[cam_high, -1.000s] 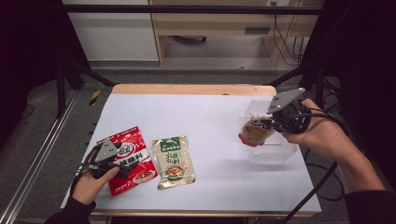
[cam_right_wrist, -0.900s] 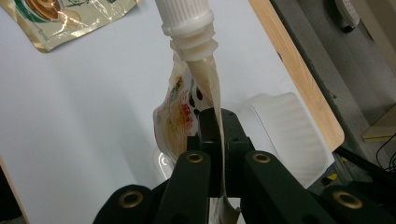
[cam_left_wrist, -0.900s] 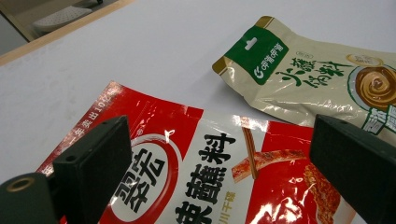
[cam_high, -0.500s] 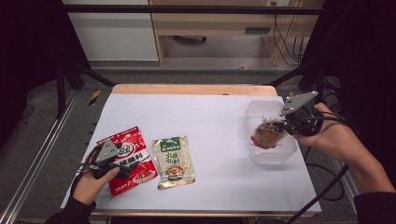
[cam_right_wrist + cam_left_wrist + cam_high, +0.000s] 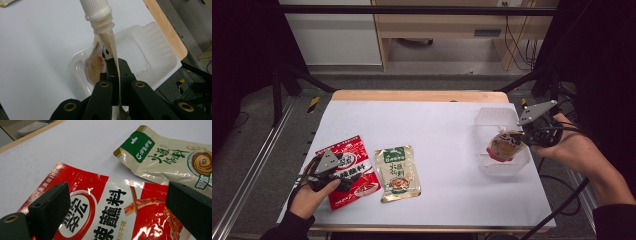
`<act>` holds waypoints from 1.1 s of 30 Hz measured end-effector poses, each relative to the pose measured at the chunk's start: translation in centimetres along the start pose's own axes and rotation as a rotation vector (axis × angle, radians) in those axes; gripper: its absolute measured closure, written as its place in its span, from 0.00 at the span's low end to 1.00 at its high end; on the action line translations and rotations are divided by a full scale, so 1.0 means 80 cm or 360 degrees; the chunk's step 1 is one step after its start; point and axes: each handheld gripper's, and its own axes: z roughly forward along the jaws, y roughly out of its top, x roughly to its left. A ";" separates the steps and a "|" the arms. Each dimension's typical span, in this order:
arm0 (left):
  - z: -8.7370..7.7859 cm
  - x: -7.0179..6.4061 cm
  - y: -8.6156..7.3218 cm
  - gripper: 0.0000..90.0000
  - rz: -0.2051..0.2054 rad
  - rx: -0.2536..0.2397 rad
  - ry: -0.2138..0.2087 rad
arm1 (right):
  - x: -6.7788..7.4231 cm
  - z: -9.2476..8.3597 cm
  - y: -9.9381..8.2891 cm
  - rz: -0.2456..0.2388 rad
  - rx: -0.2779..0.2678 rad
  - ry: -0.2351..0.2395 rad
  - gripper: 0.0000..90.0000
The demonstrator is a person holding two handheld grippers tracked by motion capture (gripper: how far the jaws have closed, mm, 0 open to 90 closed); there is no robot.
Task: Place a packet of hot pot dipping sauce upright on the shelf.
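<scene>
At the lower centre of my left gripper view, the red sauce packet (image 5: 105, 215) carries large black Chinese characters on a white band, among them "蘸料", with a line of small white characters along its red upper-left edge that I can't make out. At the upper right of that frame, the beige packet (image 5: 172, 162) has a green header printed with a white "G" logo and small Chinese characters, above dark brush-style lettering. In my right gripper view, the spouted pouch (image 5: 96, 62) at centre shows red characters I cannot read.
</scene>
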 end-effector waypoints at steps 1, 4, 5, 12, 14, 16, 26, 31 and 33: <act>0.000 0.000 0.000 0.06 0.0002 0.0000 0.0001 | 0.000 0.000 -0.002 0.0003 0.0002 0.0006 1.00; 0.000 0.000 0.000 0.06 0.0003 0.0003 0.0000 | 0.000 -0.001 -0.005 -0.0006 0.0008 0.0004 1.00; 0.000 0.000 0.000 0.06 0.0003 0.0003 0.0001 | 0.000 -0.001 -0.005 -0.0006 0.0008 0.0004 1.00; 0.000 0.000 0.000 0.06 0.0001 0.0004 0.0003 | 0.000 0.000 -0.007 -0.0036 0.0012 0.0032 1.00; 0.001 0.000 0.000 0.07 0.0002 0.0006 0.0002 | 0.000 0.000 -0.007 -0.0041 0.0012 0.0032 1.00; 0.001 0.000 0.000 0.06 0.0003 0.0007 0.0001 | 0.000 0.000 -0.007 -0.0043 0.0014 0.0041 1.00; 0.001 -0.001 0.000 0.07 0.0006 0.0012 -0.0004 | 0.002 0.004 -0.009 -0.0060 0.0019 0.0067 1.00; 0.001 -0.001 0.000 0.06 0.0007 0.0015 -0.0003 | 0.003 0.004 -0.009 -0.0065 0.0007 0.0078 1.00; 0.001 -0.001 0.000 0.06 0.0007 0.0017 -0.0004 | 0.003 0.004 -0.009 -0.0067 0.0007 0.0081 1.00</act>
